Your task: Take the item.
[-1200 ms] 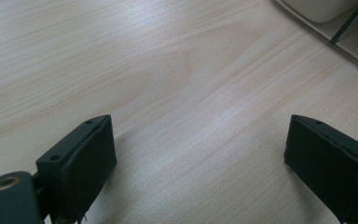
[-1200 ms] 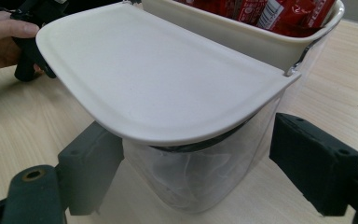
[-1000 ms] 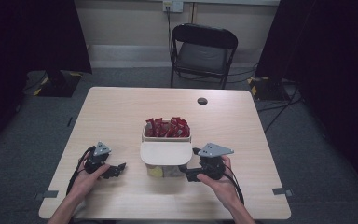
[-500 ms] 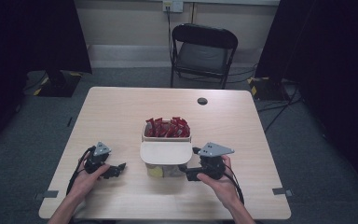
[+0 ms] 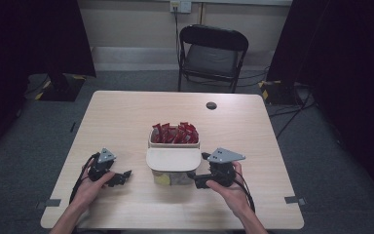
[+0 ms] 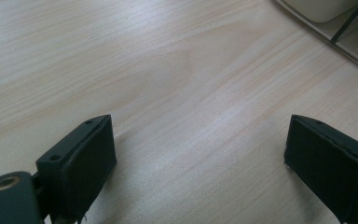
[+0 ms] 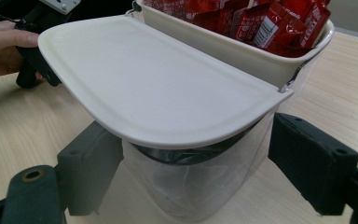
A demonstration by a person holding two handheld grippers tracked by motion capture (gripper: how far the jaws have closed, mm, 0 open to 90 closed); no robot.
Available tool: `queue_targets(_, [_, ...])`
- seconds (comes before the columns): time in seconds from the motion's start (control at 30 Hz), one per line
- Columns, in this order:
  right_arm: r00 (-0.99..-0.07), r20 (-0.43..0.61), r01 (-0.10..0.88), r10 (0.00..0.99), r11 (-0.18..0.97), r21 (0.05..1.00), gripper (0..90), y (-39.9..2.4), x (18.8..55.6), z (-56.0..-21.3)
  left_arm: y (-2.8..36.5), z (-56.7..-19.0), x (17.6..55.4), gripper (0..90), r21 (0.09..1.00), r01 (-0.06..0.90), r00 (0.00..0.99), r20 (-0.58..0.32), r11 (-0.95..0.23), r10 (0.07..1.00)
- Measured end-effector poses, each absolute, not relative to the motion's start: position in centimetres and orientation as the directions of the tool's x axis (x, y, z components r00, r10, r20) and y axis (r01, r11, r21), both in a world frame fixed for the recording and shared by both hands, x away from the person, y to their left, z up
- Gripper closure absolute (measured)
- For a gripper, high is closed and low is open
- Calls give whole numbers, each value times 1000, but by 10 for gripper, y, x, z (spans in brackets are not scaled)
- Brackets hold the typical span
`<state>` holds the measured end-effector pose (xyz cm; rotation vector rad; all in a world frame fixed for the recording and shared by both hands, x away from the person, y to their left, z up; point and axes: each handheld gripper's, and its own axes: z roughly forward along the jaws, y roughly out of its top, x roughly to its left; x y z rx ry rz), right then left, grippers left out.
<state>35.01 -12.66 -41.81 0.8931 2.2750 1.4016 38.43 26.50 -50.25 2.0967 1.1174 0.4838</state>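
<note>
Beside the clear container [image 5: 173, 176] at the middle of the tabletop [image 5: 126, 117], the right gripper [image 5: 198, 180] rests low on the wood in the person's right hand [image 5: 224, 187], its jaws spread apart on either side of the container's transparent wall with nothing clamped; in the right gripper view that wall stands between the two black pads without clearly touching either. Over the near part of the container lies a cream lid [image 7: 154, 79], flat and hinged at the far edge, and just behind the lid an open cream compartment holds a bunch of red sachets [image 7: 261, 21] standing on end. On the other side of the container, a little apart from it, the left gripper [image 5: 125, 174] sits on the tabletop in the left hand [image 5: 97, 183], jaws wide open over bare wood, pointing toward the container. Beyond the container, near the far edge of the tabletop, lies a small dark round disc [image 5: 211, 105], and past that edge stands a black folding chair [image 5: 213, 53].
</note>
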Motion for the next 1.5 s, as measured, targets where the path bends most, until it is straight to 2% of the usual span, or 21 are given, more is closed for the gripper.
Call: queue_targets(1.5, [-763,48,334,644,330,883,167,-125,353,-411,265,-503,384,81,731,566,559,1,-382,829])
